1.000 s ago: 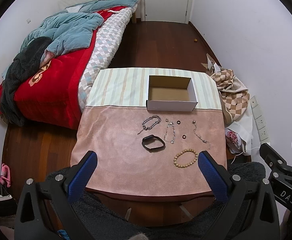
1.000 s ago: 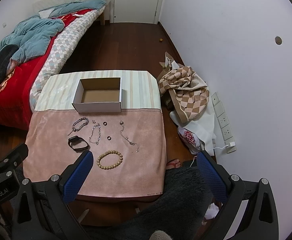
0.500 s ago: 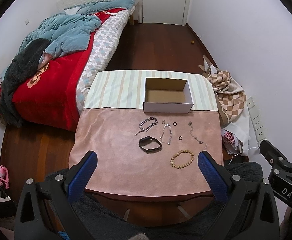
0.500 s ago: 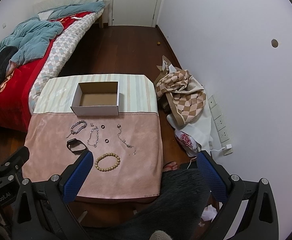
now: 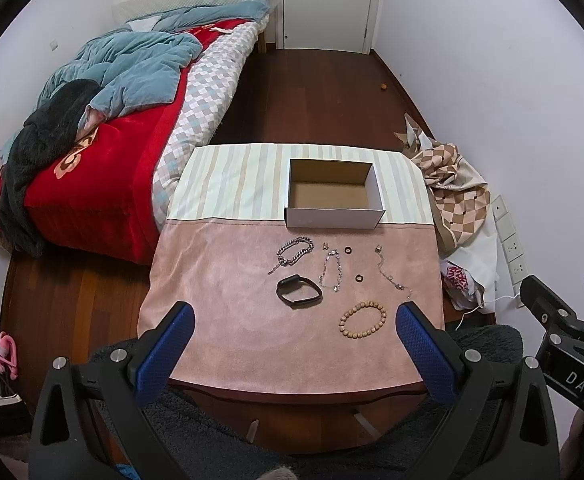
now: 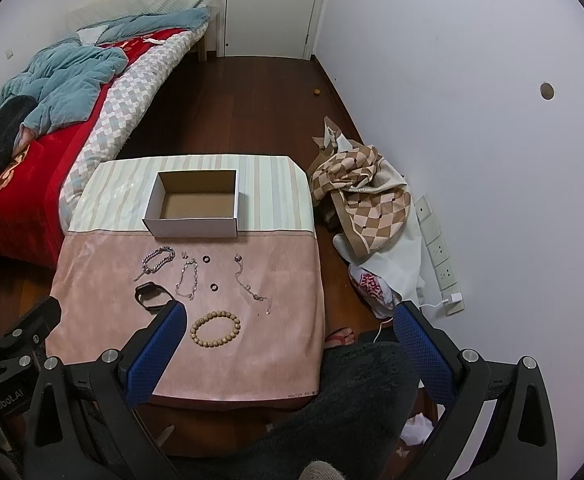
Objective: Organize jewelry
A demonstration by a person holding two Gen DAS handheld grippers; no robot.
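Left wrist view: both the left hand-held gripper (image 5: 292, 322) and the right hand-held gripper (image 6: 288, 320) hang spread wide and empty above the worktop (image 5: 220, 320), nothing yet picked. Jewelry lies just in front of the empty box (image 5: 333, 216). The likely first grab, the bead bracelet (image 5: 363, 319), lies flat farthest from the box, with its slightly longer axis roughly parallel to the box front.

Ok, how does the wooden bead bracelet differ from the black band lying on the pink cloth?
The wooden bead bracelet is light tan and made of separate round beads; the black band is one smooth dark strap. The bead bracelet lies nearest the table's front edge, to the right; the black band sits further back and left, just below the silver chain bracelet. Both lie flat as closed loops on the pink cloth, outside the box, untouched.
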